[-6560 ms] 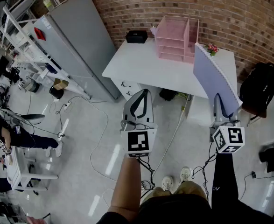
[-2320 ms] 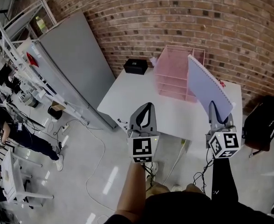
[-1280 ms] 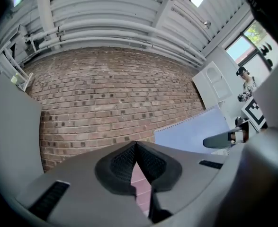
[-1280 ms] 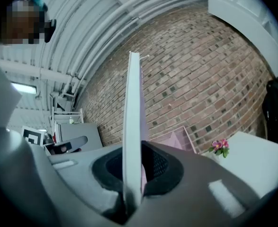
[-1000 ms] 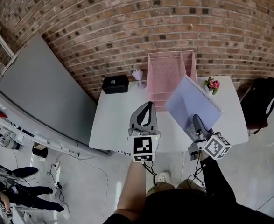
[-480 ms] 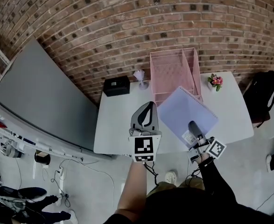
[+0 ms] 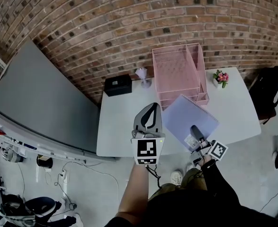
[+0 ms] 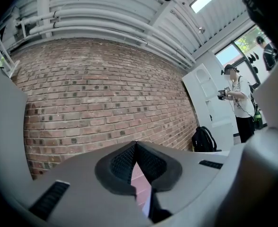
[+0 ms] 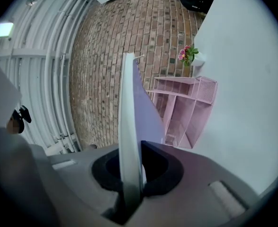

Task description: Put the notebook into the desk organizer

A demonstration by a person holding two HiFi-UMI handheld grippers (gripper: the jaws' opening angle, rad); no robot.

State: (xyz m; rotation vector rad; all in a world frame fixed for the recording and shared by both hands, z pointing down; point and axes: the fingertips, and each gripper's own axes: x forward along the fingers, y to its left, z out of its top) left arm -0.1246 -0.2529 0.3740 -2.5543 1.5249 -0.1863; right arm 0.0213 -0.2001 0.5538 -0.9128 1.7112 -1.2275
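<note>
Desk [image 7: 115, 126], white, set against brick wall [image 7: 105, 27]; contents and surroundings listed left to right as seen from the head view.

- Grey panel [image 7: 44, 93]: large, flat, at nine o'clock of the desk.
- Black box [image 7: 118, 85]: on the desk's far left corner, eleven o'clock.
- Pale ornament [image 7: 142, 75]: small, just beside the box at its three o'clock; details too small to tell.
- Left gripper [image 7: 149, 109]: held over the desk's near edge, six o'clock, pointing to twelve. Jaws pressed together at the tips [image 8: 135, 145], nothing between them.
- Desk organizer [image 7: 176, 74]: pink mesh, with shelves and an upright slot, at twelve o'clock against the wall.
- Notebook [image 7: 188, 121]: lilac cover, spiral-bound, tilted in the air over the desk. Its far corner reaches the organizer's front; contact cannot be judged. Not inside any compartment.
- Right gripper [image 7: 194, 130]: at five o'clock, jaws clamped on the notebook's near edge [image 9: 129, 112], pads either side of it [image 9: 131, 174].
- Flower pot [image 7: 219, 78]: pink blooms, two o'clock, beside the organizer.
- Black backpack [image 7: 271, 89]: off the desk, three o'clock.
</note>
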